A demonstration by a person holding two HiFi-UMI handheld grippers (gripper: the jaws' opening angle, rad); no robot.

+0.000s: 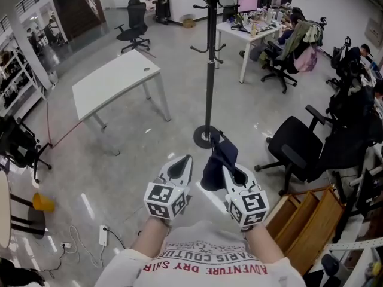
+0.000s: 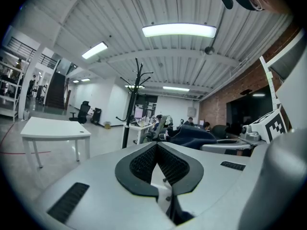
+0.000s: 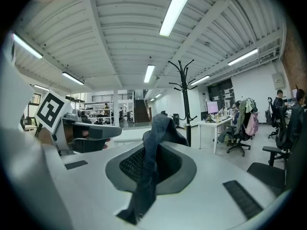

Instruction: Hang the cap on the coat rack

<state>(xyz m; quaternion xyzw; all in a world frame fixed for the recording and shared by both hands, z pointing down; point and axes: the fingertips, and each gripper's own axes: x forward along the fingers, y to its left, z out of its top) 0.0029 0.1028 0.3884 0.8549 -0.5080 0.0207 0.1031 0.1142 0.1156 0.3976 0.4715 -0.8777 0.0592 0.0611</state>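
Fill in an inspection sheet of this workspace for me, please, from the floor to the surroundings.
Surface: glossy grey floor; no worktop under the grippers.
Job's things: dark blue fabric cap hangs from the right gripper; tall black metal coat rack stands ahead, visible hooks bare.
Clutter: small yellow container at left; open wooden crate at right.
Grippers: left gripper jaws together, empty; right gripper shut on the cap.
Cables: white power strip with its lead on the floor; thin red cable near the table.
Surroundings: white rectangular table, black office chair, occupied desks behind.
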